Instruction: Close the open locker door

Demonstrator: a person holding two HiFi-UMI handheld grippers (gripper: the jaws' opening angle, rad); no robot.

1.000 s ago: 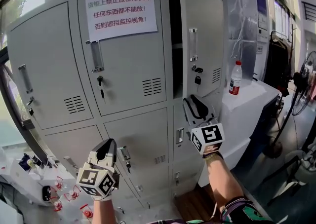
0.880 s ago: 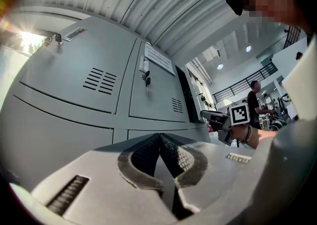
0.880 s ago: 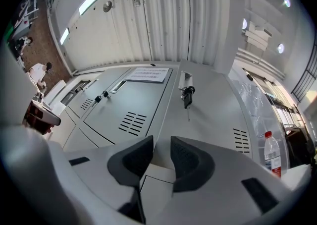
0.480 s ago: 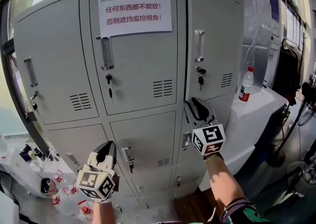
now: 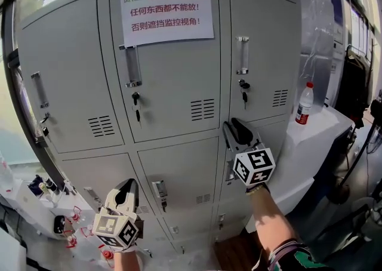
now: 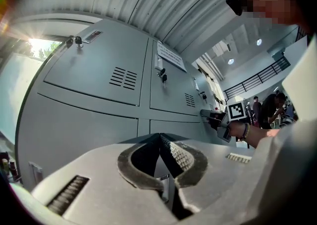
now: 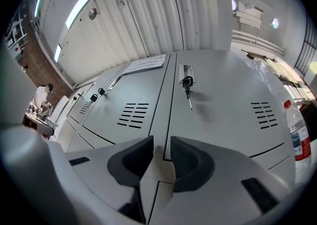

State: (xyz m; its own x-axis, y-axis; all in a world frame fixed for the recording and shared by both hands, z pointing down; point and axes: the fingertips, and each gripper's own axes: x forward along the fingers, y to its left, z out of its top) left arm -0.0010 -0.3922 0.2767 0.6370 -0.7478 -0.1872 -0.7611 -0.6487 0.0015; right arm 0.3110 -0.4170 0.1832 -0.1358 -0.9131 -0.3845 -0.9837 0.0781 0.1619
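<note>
Top-right locker door (image 5: 262,43) is sitting flush w/ the cabinet face, no gap showing along its left edge in head view. Its handle (image 5: 242,55) and key (image 5: 243,92) are lying in line w/ those of the neighbouring door under the paper notice (image 5: 167,14). Right gripper (image 5: 233,125) is pointing up at the seam by the door's lower left corner, jaws standing slightly spread w/ nothing btwn them, only locker panel showing behind; contact w/ the metal cannot be confirmed. Left gripper (image 5: 126,187) is hanging low in front of the bottom lockers, jaws pressed together, empty, taking no part. Judgement: the push-to step is looking done or at its very end, task approx complete. Next move is calling for a check that the latch has caught: a light press near the handle side if the door is springing back, otherwise drawing the right gripper straight off w/out snagging the key. Bottle (image 5: 305,104) on the side counter (image 5: 322,126) is standing well apart, no obstruction
</note>
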